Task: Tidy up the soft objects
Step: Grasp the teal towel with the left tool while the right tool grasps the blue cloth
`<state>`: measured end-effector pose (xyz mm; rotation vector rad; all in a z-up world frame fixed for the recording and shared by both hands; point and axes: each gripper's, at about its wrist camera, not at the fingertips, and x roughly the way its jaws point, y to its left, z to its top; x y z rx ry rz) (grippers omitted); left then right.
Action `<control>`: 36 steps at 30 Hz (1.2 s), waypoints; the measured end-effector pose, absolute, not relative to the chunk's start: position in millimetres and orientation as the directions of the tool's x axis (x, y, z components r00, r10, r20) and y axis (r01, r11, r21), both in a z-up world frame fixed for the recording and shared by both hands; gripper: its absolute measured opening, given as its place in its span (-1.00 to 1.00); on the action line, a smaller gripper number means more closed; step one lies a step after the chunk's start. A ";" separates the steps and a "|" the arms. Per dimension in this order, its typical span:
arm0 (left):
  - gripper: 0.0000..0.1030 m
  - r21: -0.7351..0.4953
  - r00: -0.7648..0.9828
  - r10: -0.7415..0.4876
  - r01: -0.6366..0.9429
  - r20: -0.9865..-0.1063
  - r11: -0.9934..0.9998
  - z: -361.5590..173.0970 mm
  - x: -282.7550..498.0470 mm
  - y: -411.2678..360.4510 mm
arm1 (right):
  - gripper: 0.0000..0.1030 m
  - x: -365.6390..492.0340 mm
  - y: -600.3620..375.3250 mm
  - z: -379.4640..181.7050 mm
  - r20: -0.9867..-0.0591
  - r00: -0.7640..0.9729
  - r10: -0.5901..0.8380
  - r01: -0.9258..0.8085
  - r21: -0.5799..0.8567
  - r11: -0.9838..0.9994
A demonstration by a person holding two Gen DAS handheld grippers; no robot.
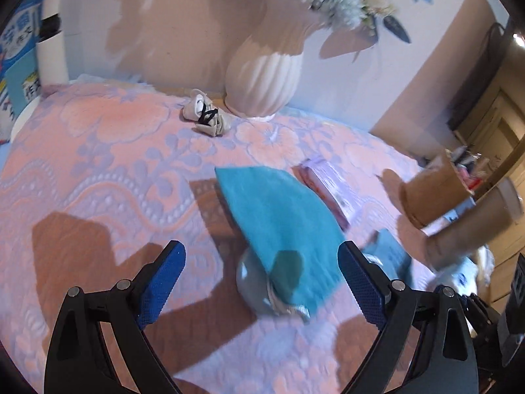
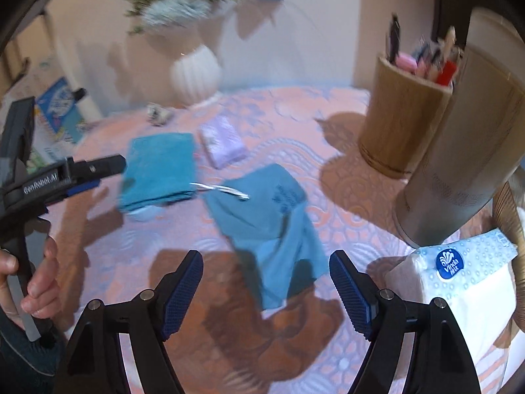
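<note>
A folded teal cloth [image 1: 279, 216] lies over a pale grey-blue face mask [image 1: 252, 282] on the pink flowered table cover; it also shows in the right wrist view [image 2: 159, 167]. A second, crumpled teal cloth [image 2: 272, 226] lies nearer the right gripper, a white mask strap [image 2: 223, 190] across its top. My left gripper [image 1: 262, 282] is open and empty, its jaws either side of the folded cloth's near end. My right gripper [image 2: 265, 285] is open and empty just short of the crumpled cloth. A rolled beige sock pair [image 1: 206, 115] lies by the vase.
A white ribbed vase [image 1: 262, 78] with flowers stands at the back. A lilac tissue pack [image 2: 223, 141] lies mid-table. A wooden pen holder [image 2: 403, 115], a grey cylinder [image 2: 459, 164] and a Vinda tissue pack [image 2: 459, 279] stand right. Books [image 1: 19, 65] stand left.
</note>
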<state>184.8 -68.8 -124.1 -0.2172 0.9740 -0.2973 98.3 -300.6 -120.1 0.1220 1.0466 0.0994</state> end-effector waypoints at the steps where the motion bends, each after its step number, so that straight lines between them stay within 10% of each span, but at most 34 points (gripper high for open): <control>1: 0.81 -0.313 0.525 -0.342 0.146 -0.779 0.938 -128.1 190.1 -70.4 | 0.51 102.6 -301.6 -123.5 -0.859 0.493 0.138 -0.017 0.148 0.989; 11: 0.74 -0.248 0.513 -0.408 0.354 -0.755 0.902 -127.6 186.4 -116.1 | 0.55 127.4 -288.7 -151.2 -0.886 0.448 0.120 -0.042 0.113 0.993; 21: -0.12 -0.038 0.559 -0.304 0.436 -0.771 0.899 -137.4 169.6 -150.1 | 0.84 120.6 -269.0 -159.3 -0.864 0.495 0.091 -0.076 0.062 0.995; 24: -0.64 -0.042 0.572 -0.294 0.412 -0.766 0.910 -137.4 173.2 -143.0 | 0.40 120.7 -274.1 -156.9 -0.847 0.528 0.064 -0.042 0.049 0.998; 28: -0.84 -0.154 0.565 -0.378 0.403 -0.733 0.902 -132.6 171.5 -128.4 | -0.78 116.8 -270.2 -151.1 -0.822 0.569 0.034 -0.057 0.002 0.998; 36: -0.87 -0.264 0.571 -0.540 0.496 -0.618 0.827 -70.1 110.8 -100.2 | -0.81 87.4 -269.7 -106.7 -0.747 0.663 0.050 -0.071 0.003 0.997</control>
